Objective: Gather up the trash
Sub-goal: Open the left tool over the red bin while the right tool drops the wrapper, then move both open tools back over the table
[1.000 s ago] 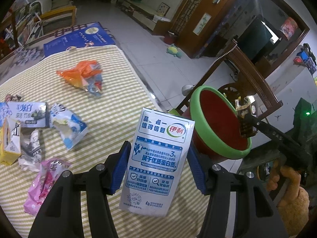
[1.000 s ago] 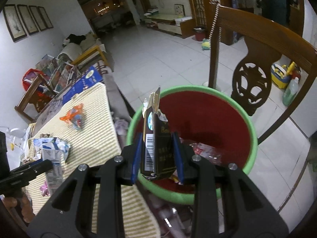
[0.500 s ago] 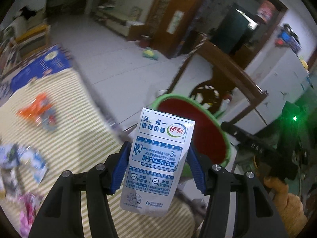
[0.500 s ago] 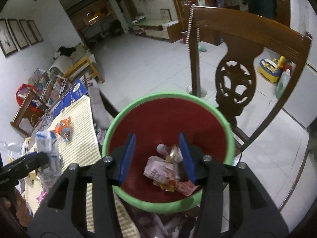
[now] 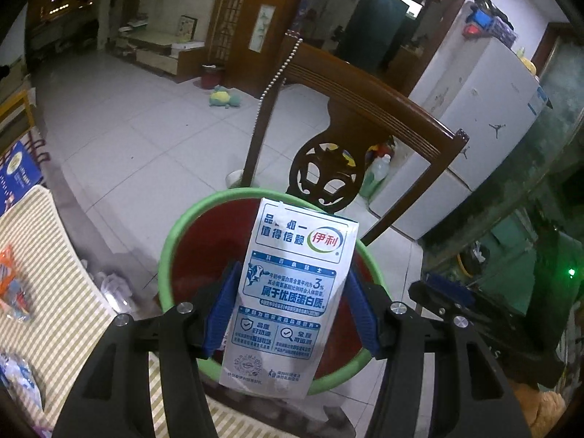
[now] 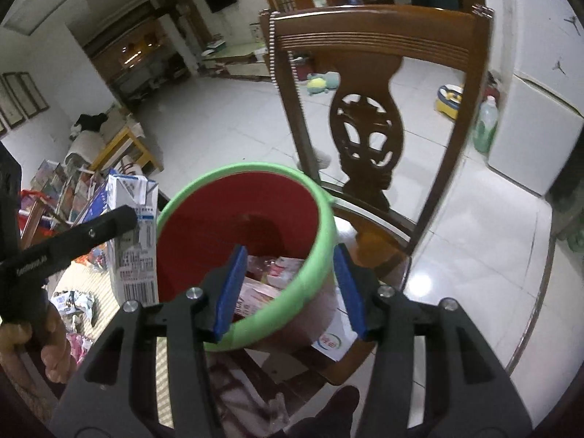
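Observation:
My left gripper (image 5: 290,310) is shut on a white and blue milk carton (image 5: 288,292) and holds it upright over the red bucket with a green rim (image 5: 175,233). In the right wrist view the carton (image 6: 133,233) and left gripper (image 6: 126,219) hang beside the bucket's left rim (image 6: 241,169). My right gripper (image 6: 288,288) is open and empty above the bucket's near rim. Wrappers (image 6: 270,281) lie inside the bucket.
The bucket sits on a wooden chair (image 6: 379,54) next to the striped table (image 5: 40,255). An orange wrapper (image 5: 11,277) and other wrappers (image 6: 73,299) lie on the table. A white fridge (image 5: 485,116) stands at the right.
My right gripper opened and dropped its dark carton into the bucket, then pulled back. My left gripper carried the milk carton from above the table to over the bucket.

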### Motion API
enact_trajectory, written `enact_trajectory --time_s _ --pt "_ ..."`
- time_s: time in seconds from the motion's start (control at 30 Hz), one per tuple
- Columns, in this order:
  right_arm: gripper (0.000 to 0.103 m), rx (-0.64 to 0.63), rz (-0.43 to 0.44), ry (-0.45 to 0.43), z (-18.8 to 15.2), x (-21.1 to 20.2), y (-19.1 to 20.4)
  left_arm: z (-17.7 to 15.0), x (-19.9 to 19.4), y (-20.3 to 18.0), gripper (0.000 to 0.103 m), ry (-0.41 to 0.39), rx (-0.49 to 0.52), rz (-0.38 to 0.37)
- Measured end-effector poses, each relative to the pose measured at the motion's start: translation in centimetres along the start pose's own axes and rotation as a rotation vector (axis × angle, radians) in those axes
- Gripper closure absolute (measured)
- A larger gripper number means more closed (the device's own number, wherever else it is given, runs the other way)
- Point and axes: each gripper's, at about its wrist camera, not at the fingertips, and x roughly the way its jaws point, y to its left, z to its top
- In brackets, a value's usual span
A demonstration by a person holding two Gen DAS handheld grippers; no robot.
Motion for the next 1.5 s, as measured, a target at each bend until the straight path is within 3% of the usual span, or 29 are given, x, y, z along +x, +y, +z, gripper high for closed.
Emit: enact_trajectory --time_s 0.1,0.2,0.43,0.73,1.1,1.33,1.5 --pt "0.055 0.008 -0.007 -0.001 -0.3 -0.2 -0.4 0.2 0.3 -0.1 0.048 0.003 -0.008 -0.003" --pt "0.055 0.010 -0.007 -0.002 -0.6 -0.5 -0.2 0.1 0.2 0.3 0.036 0.003 -0.031 -0.004" --pt "0.053 -0.024 0.010 -0.014 -1.1 -1.1 2.2 -1.0 -2.2 1.8 0.035 -0.025 -0.063 -0.010" --pt "0.053 -0.124 0.071 -0.010 -2.6 -1.1 9.3 -4.4 -8.2 6.2 0.035 -0.087 -0.129 0.018" --pt "0.050 -0.338 0.208 0.097 -8.0 0.8 23.4 -14.8 -18.4 17.8 0.035 -0.154 -0.344 0.195" --pt "0.048 -0.411 0.325 0.229 -14.4 2.3 31.9 -22.7 -24.0 25.2 0.035 -0.131 -0.472 0.317" --pt "0.047 -0.415 0.360 0.307 -18.5 3.0 35.6 -26.7 -26.3 29.2 0.035 -0.108 -0.526 0.358"
